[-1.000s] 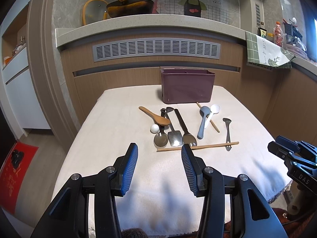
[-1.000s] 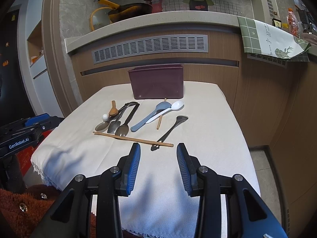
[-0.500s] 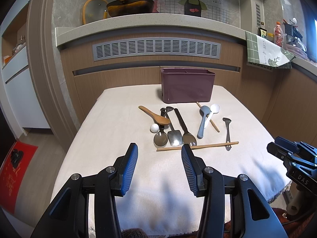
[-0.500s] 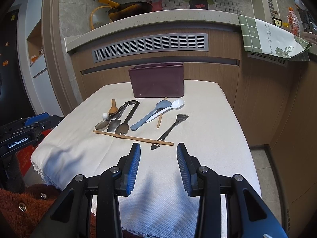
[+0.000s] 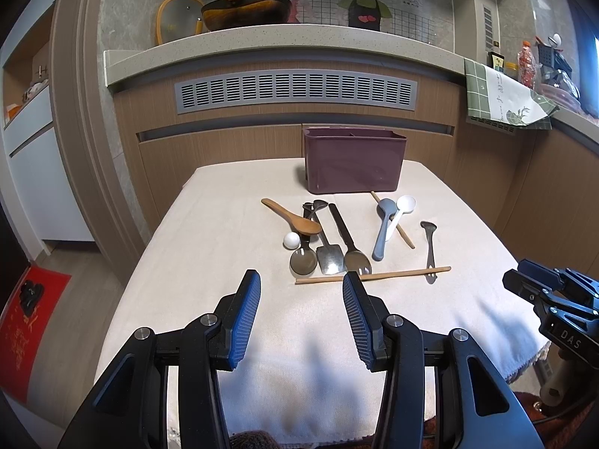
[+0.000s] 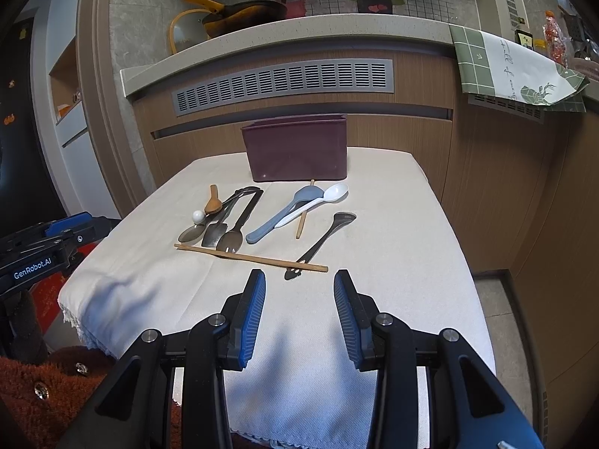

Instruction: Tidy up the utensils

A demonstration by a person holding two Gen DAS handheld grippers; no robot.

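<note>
A dark purple utensil holder [image 5: 353, 162] [image 6: 295, 149] stands at the far end of the cloth-covered table [image 5: 209, 232]. In front of it lie a wooden spoon [image 5: 295, 219], several metal utensils [image 5: 329, 250], a blue spoon [image 5: 382, 224] crossing a white spoon [image 5: 404, 205], a dark slotted spoon [image 6: 322, 241] and two chopsticks, one [image 6: 251, 257] lying across the front. My left gripper [image 5: 301, 284] hovers open near the table's front, short of the utensils. My right gripper [image 6: 299, 280] is open too, just short of the front chopstick, nothing between its fingers.
A counter [image 5: 284, 43] with a yellow-handled pan and a lid runs behind the table. A green checked towel [image 6: 513, 69] hangs over the counter edge at right. A red mat [image 5: 26, 321] lies on the floor at left. Bare cloth stretches between the grippers and the utensils.
</note>
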